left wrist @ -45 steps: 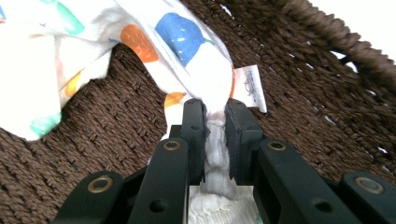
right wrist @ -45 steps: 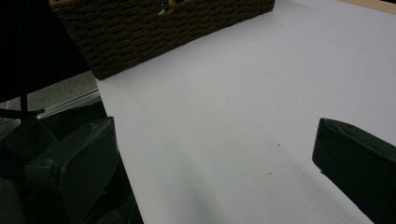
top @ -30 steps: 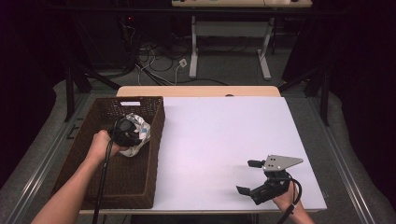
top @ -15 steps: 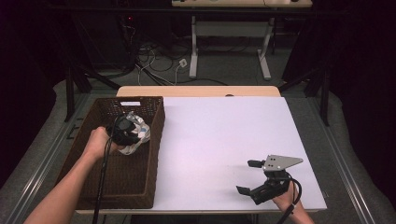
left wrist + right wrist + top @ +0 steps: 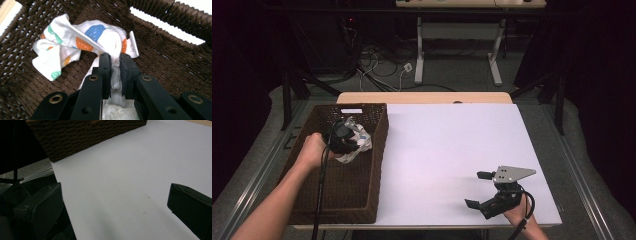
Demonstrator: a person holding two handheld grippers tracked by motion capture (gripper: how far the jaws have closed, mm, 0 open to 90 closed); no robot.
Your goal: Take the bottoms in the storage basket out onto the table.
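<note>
A white cloth (image 5: pixel 75 42) printed with blue, orange and green shapes lies crumpled inside a dark brown wicker basket (image 5: pixel 312 200) at the table's left. My left gripper (image 5: pixel 115 60) is down in the basket, shut on a fold of the cloth, which is pinched between its two black pads. From above, the left gripper (image 5: pixel 343 137) shows in the basket's far half, with the cloth (image 5: pixel 361 141) bunched to its right. My right gripper (image 5: pixel 478 190) rests near the table's front right corner, jaws wide apart over bare white tabletop, with nothing between its fingers (image 5: pixel 192 205).
The white tabletop (image 5: pixel 447 145) stretches from the basket to the right edge. The basket's woven side (image 5: pixel 82 137) runs across the far part of the right gripper view. Beyond the table stand a dark floor, cables and a desk frame (image 5: pixel 457 55).
The left hand and gripper have shifted slightly within the basket, with the cloth still bunched at the jaws. The right gripper has stayed put.
</note>
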